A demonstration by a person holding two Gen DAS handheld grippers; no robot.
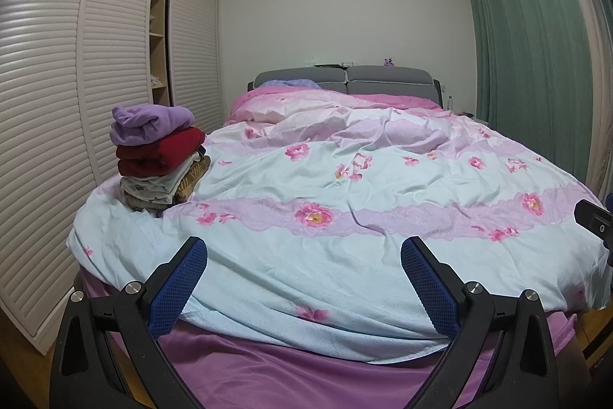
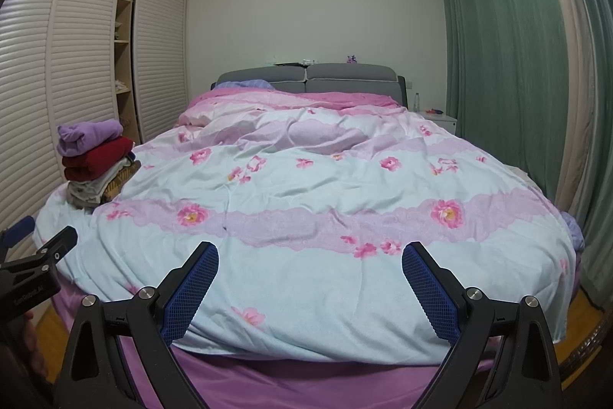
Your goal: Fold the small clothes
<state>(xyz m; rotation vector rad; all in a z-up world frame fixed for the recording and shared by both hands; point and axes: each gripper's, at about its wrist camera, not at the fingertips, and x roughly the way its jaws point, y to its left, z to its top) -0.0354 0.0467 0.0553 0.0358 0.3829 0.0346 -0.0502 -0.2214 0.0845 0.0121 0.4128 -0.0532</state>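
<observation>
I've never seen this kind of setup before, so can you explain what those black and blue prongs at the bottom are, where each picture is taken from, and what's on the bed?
The prongs are the two fingers of a handheld gripper. A person holds one in each hand, and each carries a wide-angle camera looking forward along its fingers. One picture comes from the left gripper, the other from the right gripper. Both stand open and hold nothing. They face a bed covered by a flowered quilt. Near its left edge sits a stack of folded clothes, with a purple garment on top and a red one beneath. In the right view, the left gripper also shows at the left edge.
</observation>
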